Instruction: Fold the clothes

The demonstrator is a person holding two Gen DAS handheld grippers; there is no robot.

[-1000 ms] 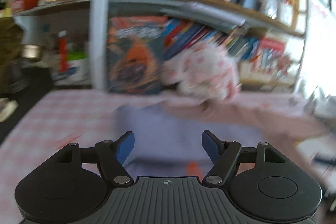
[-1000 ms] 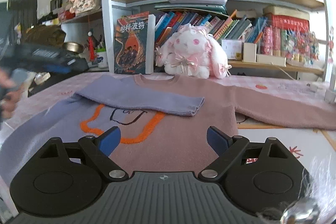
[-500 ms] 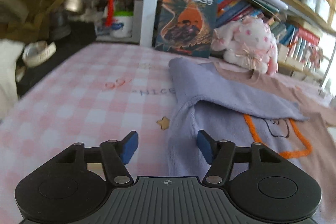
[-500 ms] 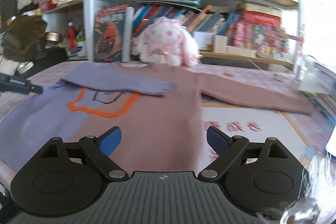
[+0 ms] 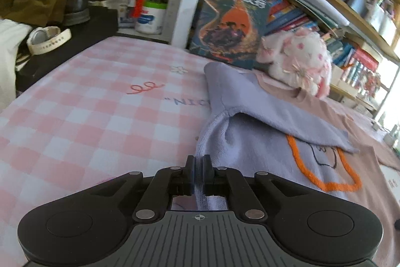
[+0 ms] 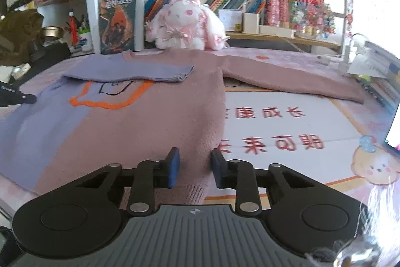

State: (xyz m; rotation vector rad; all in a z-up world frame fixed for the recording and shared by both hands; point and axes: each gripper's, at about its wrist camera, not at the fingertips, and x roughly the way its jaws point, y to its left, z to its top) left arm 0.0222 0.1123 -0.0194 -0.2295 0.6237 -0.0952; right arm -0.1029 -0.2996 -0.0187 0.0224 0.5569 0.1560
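A lilac and dusty-pink sweater (image 6: 140, 121) with an orange outline drawing lies flat on the table. Its lilac sleeve (image 6: 130, 71) is folded across the chest; the pink sleeve (image 6: 295, 81) stretches out to the right. My left gripper (image 5: 198, 172) is shut on the sweater's lilac left side edge (image 5: 210, 142), near the hem. It shows at the left edge of the right wrist view (image 6: 17, 98). My right gripper (image 6: 195, 167) is partly open, its jaws either side of the pink fabric near the sweater's lower right edge.
A pink checked cloth (image 5: 87, 116) covers the table left; a printed mat (image 6: 300, 131) covers the right. A plush rabbit (image 6: 185, 24), a book (image 6: 117, 21) and shelves stand behind. A dark box with a watch (image 5: 47, 39) sits far left. Clutter (image 6: 370, 66) lies right.
My left gripper moved down to the sweater's left edge and shut on it. My right gripper moved down to the lower right edge and its jaws narrowed.
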